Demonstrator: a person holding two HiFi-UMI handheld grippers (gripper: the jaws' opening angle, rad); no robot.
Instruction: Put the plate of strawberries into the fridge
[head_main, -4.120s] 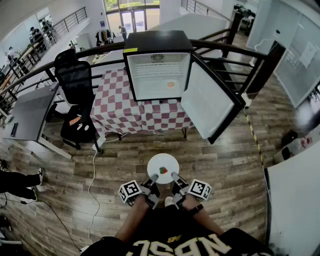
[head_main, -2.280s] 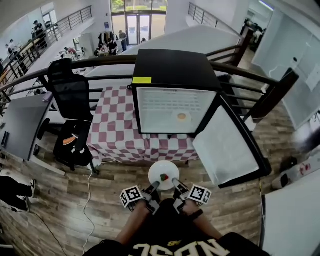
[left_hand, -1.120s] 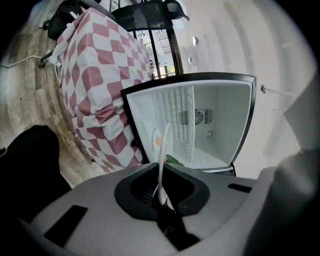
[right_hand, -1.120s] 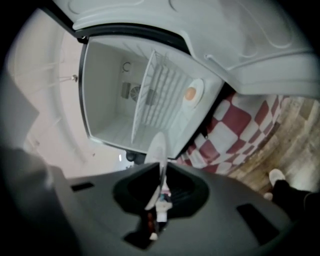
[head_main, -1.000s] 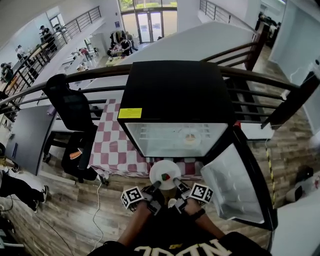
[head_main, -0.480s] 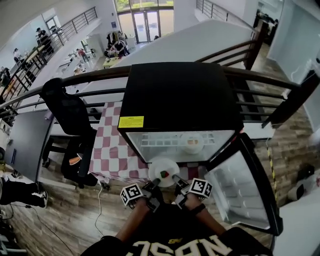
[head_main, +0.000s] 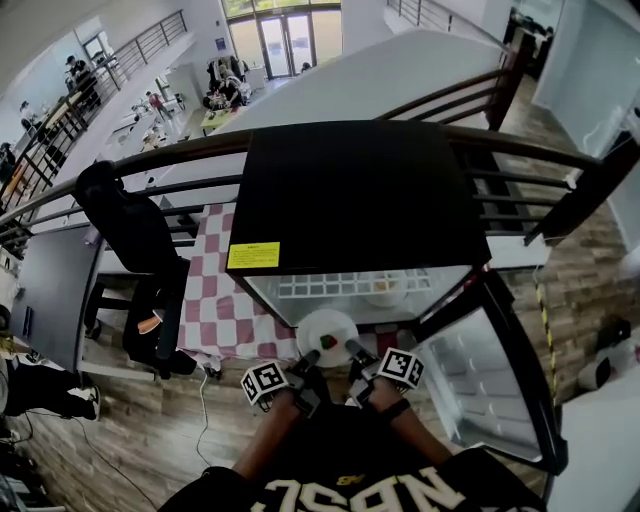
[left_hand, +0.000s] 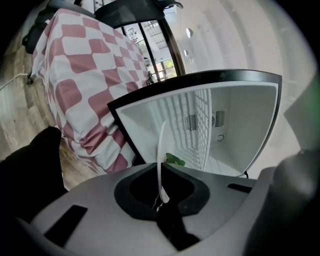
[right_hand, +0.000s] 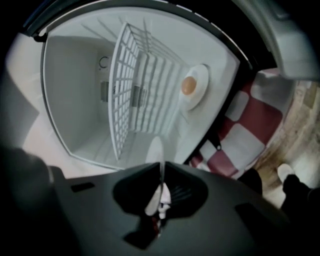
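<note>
A white plate (head_main: 325, 328) with a red strawberry and its green leaf (head_main: 328, 341) hangs level in front of the open black mini fridge (head_main: 350, 200). My left gripper (head_main: 305, 361) is shut on the plate's near left rim, and my right gripper (head_main: 356, 353) is shut on its near right rim. In the left gripper view the plate's rim (left_hand: 161, 165) runs edge-on between the jaws with the green leaf (left_hand: 175, 160) beside it. The right gripper view has the rim (right_hand: 160, 175) pinched too, facing the fridge's white inside (right_hand: 75, 90).
A wire shelf (right_hand: 135, 95) divides the fridge, and another plate with an orange fruit (right_hand: 189, 86) sits inside. The fridge door (head_main: 490, 380) stands open at my right. The fridge rests on a red-and-white checked table (head_main: 215, 290). A black chair (head_main: 135, 240) stands at the left.
I have come nearer to the fridge with the plate; the fridge's opening now lies right behind the plate. Both grippers keep their hold on the rim.
</note>
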